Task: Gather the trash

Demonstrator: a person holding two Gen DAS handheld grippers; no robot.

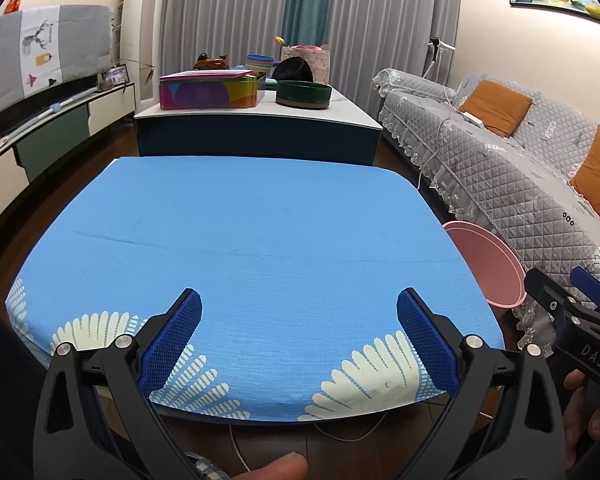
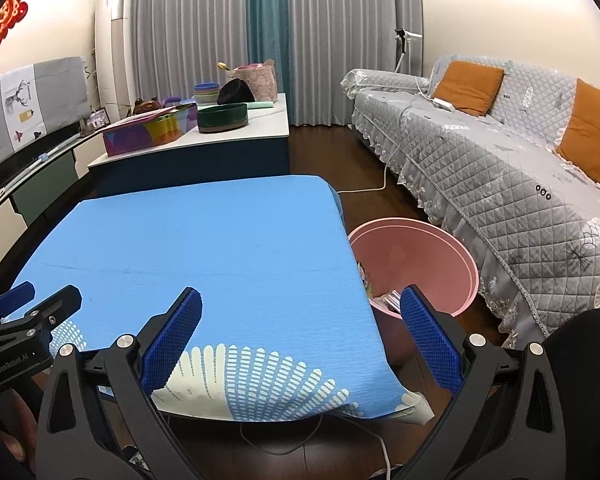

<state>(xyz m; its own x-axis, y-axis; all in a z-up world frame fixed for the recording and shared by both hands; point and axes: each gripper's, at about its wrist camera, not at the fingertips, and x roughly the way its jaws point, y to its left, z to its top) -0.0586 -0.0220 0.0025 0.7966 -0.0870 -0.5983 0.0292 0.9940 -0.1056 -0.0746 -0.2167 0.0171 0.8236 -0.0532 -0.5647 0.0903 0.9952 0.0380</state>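
Note:
A pink bin (image 2: 420, 256) stands on the floor at the right edge of the blue-clothed table (image 2: 204, 240); some wrappers or paper show at its bottom (image 2: 388, 298). The bin also shows in the left wrist view (image 1: 488, 264). My left gripper (image 1: 299, 320) is open and empty over the near edge of the blue table (image 1: 260, 240). My right gripper (image 2: 300, 320) is open and empty, over the table's near right corner, beside the bin. No trash shows on the blue cloth.
A grey quilted sofa (image 2: 500, 152) with orange cushions runs along the right. A white-topped coffee table (image 1: 260, 114) behind holds a colourful box (image 1: 210, 92), a dark green round tin (image 1: 303, 94) and bowls. A TV stand (image 1: 40, 132) is at left. A white cable (image 2: 364, 190) lies on the floor.

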